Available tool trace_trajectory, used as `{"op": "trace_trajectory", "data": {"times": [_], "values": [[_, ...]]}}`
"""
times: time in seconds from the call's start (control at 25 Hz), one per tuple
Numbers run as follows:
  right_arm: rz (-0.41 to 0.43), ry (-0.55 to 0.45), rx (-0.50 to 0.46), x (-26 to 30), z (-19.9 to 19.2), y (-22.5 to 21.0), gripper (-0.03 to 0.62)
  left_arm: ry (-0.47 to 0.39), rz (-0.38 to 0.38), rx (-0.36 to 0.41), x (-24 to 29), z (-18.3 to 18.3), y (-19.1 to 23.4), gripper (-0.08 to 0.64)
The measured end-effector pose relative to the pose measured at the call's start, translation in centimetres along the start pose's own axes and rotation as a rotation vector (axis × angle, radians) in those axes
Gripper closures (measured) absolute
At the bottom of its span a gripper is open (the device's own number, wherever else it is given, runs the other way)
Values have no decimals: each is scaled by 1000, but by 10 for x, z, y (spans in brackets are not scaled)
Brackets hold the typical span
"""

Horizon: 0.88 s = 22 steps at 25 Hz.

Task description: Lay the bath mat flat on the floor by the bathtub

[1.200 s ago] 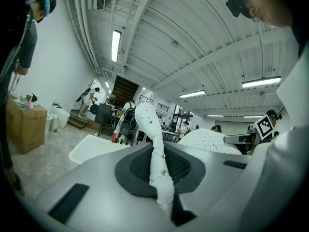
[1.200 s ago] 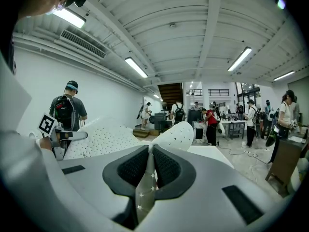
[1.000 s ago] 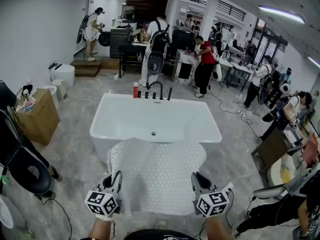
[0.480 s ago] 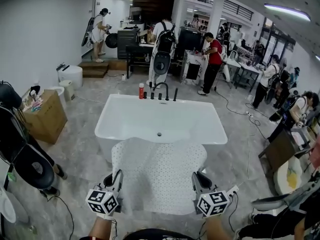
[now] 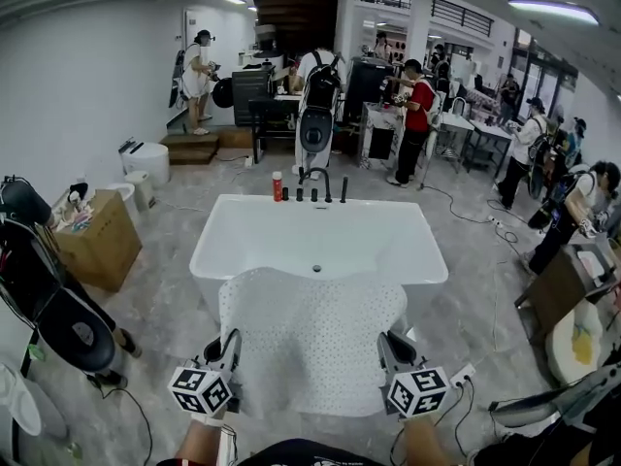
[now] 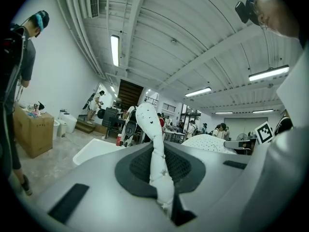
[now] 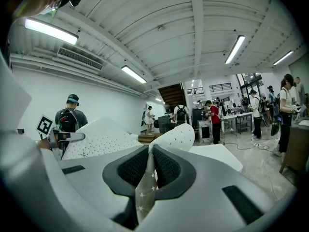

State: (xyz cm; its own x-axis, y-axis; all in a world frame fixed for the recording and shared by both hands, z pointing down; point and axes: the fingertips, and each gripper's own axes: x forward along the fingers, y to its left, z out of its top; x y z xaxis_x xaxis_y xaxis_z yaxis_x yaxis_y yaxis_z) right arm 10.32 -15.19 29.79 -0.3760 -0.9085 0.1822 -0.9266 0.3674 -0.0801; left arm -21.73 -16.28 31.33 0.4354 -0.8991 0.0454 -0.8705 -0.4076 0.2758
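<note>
1. We hold the mat (image 5: pixel 310 338) up off the floor, spread between our two grippers. Looking down, its far edge meets the tub's near rim.
2. Our left gripper (image 5: pixel 229 349) pinches the mat's near left corner, with the fabric bunched between its jaws.
3. Our right gripper (image 5: pixel 390 349) is clamped on the near right corner in the same way.
4. The tub (image 5: pixel 320 231) stands just beyond on the floor (image 5: pixel 165 299).
5. Compared with a second ago, the mat and grippers sit much as they did, and the tub lies slightly lower in the head view.
</note>
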Motion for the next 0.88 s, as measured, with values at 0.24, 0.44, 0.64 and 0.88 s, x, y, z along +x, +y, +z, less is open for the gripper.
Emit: {"op": "trace_trajectory", "data": {"times": [0.24,0.44,0.64,0.88], "values": [[26,-10,9,-6,-1,-19,540,11,12,38,6,-1,-22,531],[39,-13,17,-9,-1,-30,540,15,14,54,14,0,-35,531],[41,-24,27,-13,-1,-44,540,17,17,70,17,0,-48,531],[54,-26,44,-19,-9,-58,540,21,32,72,20,-7,-61,531]]}}
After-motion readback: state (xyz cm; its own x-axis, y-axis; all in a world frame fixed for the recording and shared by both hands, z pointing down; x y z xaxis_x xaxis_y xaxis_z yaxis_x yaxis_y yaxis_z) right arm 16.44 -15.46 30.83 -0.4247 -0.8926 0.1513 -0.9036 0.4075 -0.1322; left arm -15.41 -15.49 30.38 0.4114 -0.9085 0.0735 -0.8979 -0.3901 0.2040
